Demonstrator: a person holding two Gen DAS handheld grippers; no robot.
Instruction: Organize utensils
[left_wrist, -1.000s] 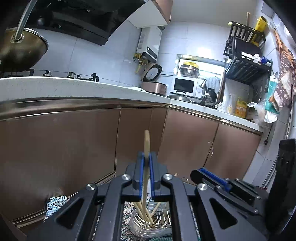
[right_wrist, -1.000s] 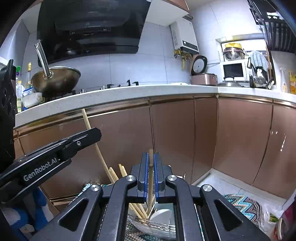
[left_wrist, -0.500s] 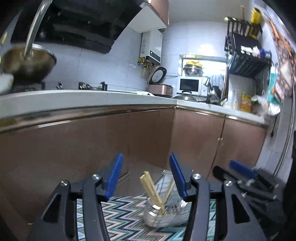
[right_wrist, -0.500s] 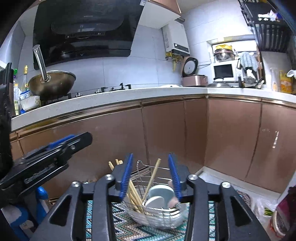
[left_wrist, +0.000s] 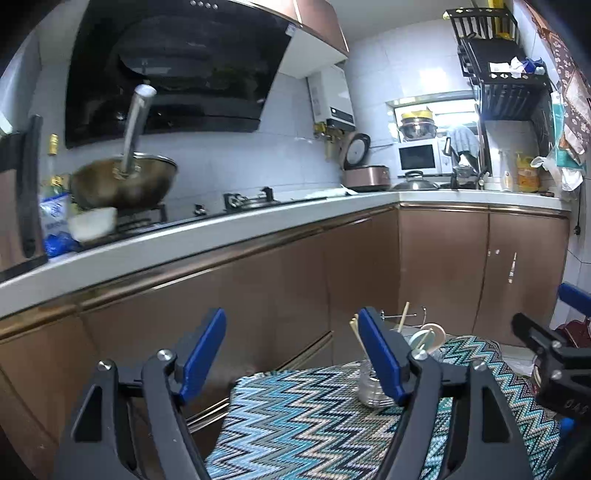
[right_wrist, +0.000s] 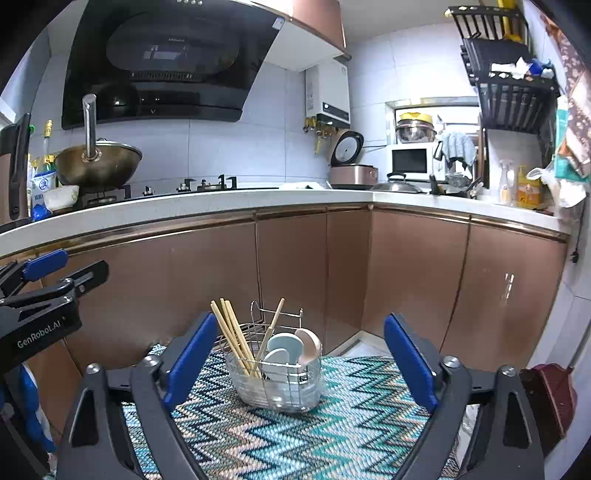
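A wire utensil basket (right_wrist: 277, 373) stands on the zigzag mat (right_wrist: 332, 435). It holds several wooden chopsticks (right_wrist: 231, 334) on its left side and pale spoons (right_wrist: 291, 349) on its right side. My right gripper (right_wrist: 299, 362) is open and empty, drawn back from the basket, its blue pads either side of it. My left gripper (left_wrist: 295, 354) is open and empty. In the left wrist view the basket (left_wrist: 373, 387) shows partly behind the right finger, with chopsticks (left_wrist: 356, 332) and spoons (left_wrist: 424, 336) sticking up.
Brown cabinet doors (right_wrist: 295, 273) under a white countertop (right_wrist: 221, 206) stand behind the mat. A wok (right_wrist: 98, 162) sits on the stove at the left. A dark red object (right_wrist: 550, 395) lies right of the mat. The other gripper (left_wrist: 554, 354) shows at the right edge of the left wrist view.
Both grippers opened and let go of the chopsticks, which now stand in the basket. Both grippers have pulled up and back from the basket.
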